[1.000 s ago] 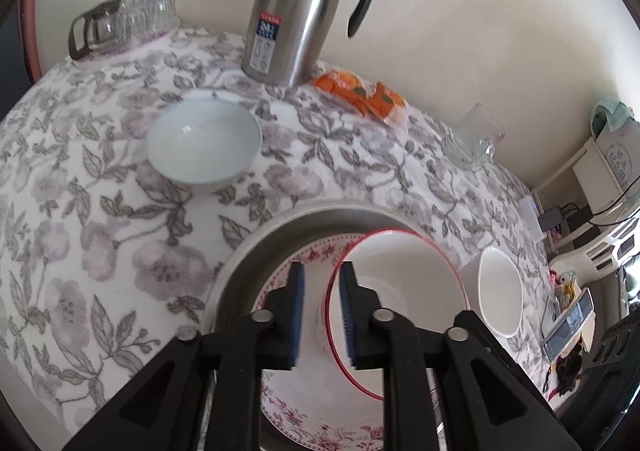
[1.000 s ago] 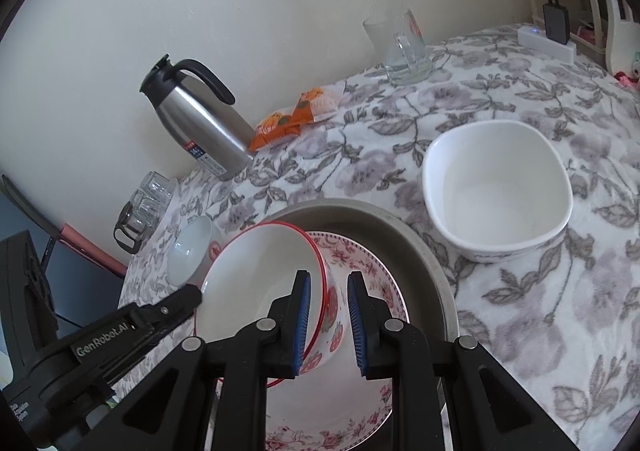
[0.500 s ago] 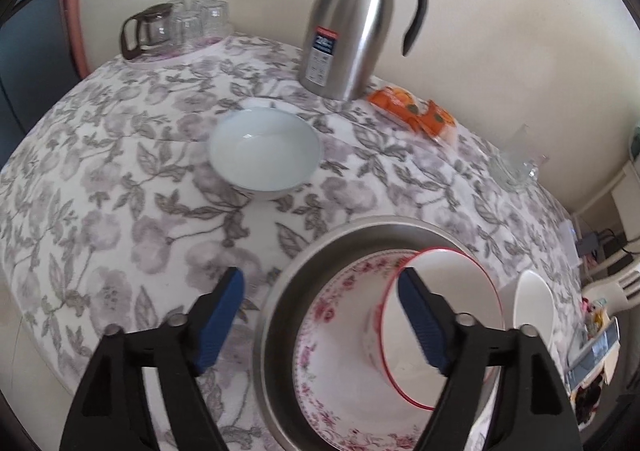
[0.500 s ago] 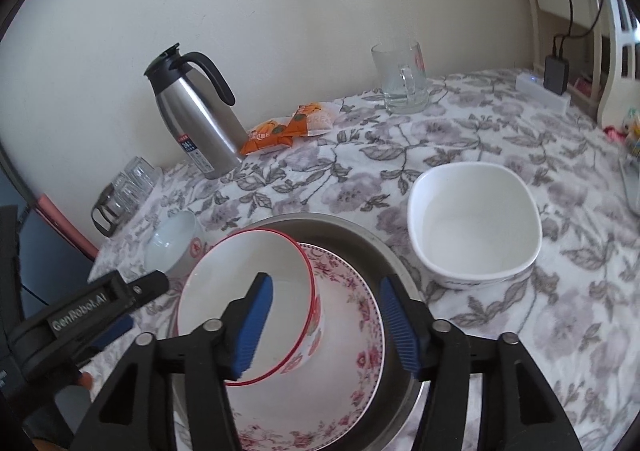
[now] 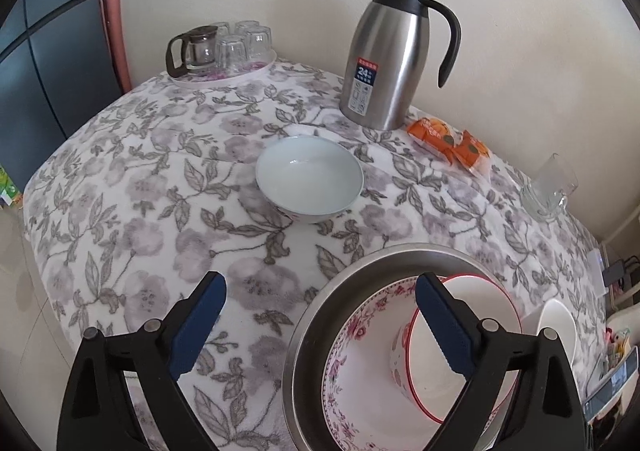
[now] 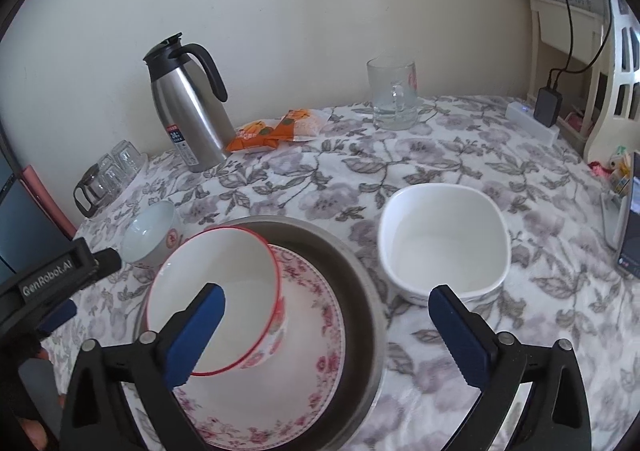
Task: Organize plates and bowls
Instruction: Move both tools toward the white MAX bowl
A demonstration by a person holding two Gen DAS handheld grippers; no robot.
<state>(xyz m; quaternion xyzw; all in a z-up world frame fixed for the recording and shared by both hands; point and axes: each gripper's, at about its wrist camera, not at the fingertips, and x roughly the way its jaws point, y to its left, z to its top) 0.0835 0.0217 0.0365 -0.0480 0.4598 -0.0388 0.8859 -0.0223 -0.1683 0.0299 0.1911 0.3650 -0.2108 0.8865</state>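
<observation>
Red-rim bowl [image 6: 216, 299] sits in floral plate [image 6: 312, 331] & steel pan [image 6: 360, 275], both hand-held grippers [image 5: 316, 325] [image 6: 326, 327] opening wide w/ nothing gripped; pale bowl [image 5: 309, 178] at 12 o'clock, white dish [image 6: 444, 239] at 2 still unstacked

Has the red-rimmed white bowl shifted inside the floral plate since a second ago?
Cannot tell: the red-rimmed white bowl sits tilted in the floral plate as before; only the camera shifted.

The left gripper [image 5: 320, 325] hangs over the table's near edge, jaws opening with nothing between them. A red-rimmed bowl [image 5: 476, 347] leans tilted in a floral plate [image 5: 352, 367] inside a steel pan [image 5: 320, 315]. A pale blue bowl [image 5: 309, 178] stands mid-table, the steel thermos jug [image 5: 386, 59] near the far edge.
</observation>
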